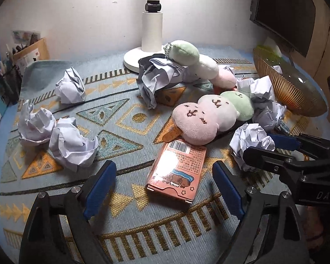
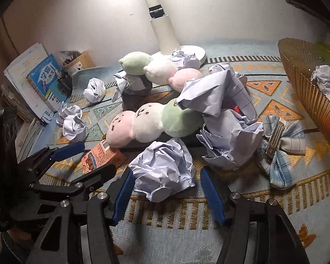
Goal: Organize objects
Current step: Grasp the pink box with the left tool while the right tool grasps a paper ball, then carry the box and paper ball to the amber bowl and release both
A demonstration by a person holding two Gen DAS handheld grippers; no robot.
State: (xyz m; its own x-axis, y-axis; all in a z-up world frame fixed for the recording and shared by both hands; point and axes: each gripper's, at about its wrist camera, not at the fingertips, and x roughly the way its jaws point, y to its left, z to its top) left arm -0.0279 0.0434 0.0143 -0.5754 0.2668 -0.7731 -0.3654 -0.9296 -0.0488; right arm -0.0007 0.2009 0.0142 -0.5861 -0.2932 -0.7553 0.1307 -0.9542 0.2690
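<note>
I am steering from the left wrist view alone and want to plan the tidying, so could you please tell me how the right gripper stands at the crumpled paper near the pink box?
Observer: The right gripper is open, with its fingers on either side of a crumpled paper ball, not shut on it.
Operator: Thank you. Does anything lie to the right of that ball?
Observer: Yes, a blue plaid bow with a metal clip lies on the mat, in front of the wire basket.
Operator: Is the basket holding anything?
Observer: One crumpled paper sits inside it.
</note>
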